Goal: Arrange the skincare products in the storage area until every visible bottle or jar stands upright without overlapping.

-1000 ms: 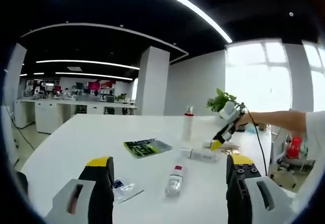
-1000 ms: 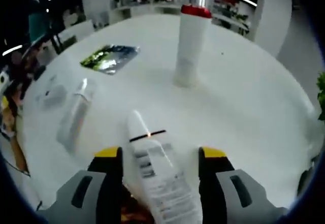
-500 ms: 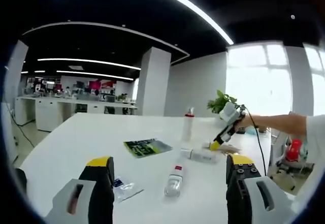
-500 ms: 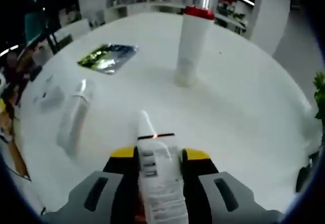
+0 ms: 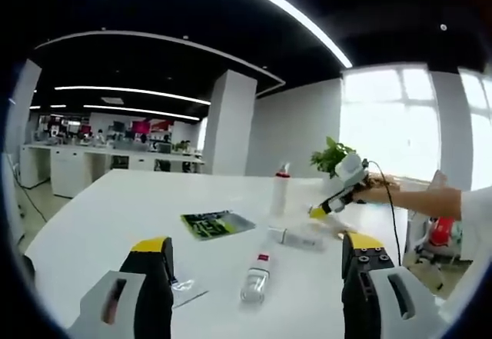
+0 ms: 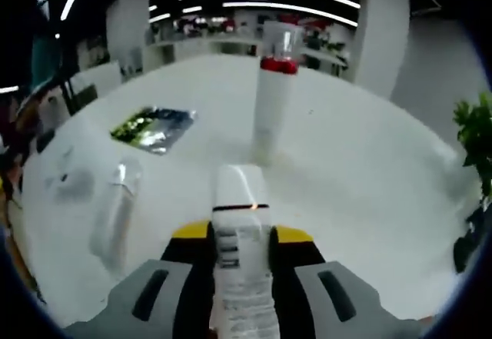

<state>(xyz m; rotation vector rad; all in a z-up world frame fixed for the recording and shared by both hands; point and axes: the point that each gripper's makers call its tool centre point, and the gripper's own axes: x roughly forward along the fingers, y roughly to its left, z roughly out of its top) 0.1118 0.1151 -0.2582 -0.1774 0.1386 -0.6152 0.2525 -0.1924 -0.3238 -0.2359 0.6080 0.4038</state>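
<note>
Clamping a white tube (image 6: pixel 241 277) between its fingers, the right gripper (image 6: pixel 241 235) points out over the white desk (image 6: pixel 369 193), the tube's capped end sticking out past the yellow fingertips toward the desk's middle. Beyond that end a tall white bottle with a red collar and clear cap (image 6: pixel 273 97) stands upright, well in from the edges. A clear bottle (image 6: pixel 115 212) lies on its side nearer the desk's left edge, with a small clear packet (image 6: pixel 69 185) just beside it and a green leaflet (image 6: pixel 154 127) farther on toward the far edge.

In the left gripper view, the left gripper (image 5: pixel 257 258) hovers with its fingers spread wide and nothing between them. Ahead of it the clear bottle with a red band (image 5: pixel 254 277) lies flat on the desk (image 5: pixel 92 216), the clear packet (image 5: pixel 184 289) close to the left finger. The green leaflet (image 5: pixel 215 224) rests farther off, the upright bottle (image 5: pixel 281 191) behind it. The right gripper (image 5: pixel 327 208) comes in from the right, held by a hand (image 5: pixel 377 189), above another bottle lying flat (image 5: pixel 296 237).
</note>
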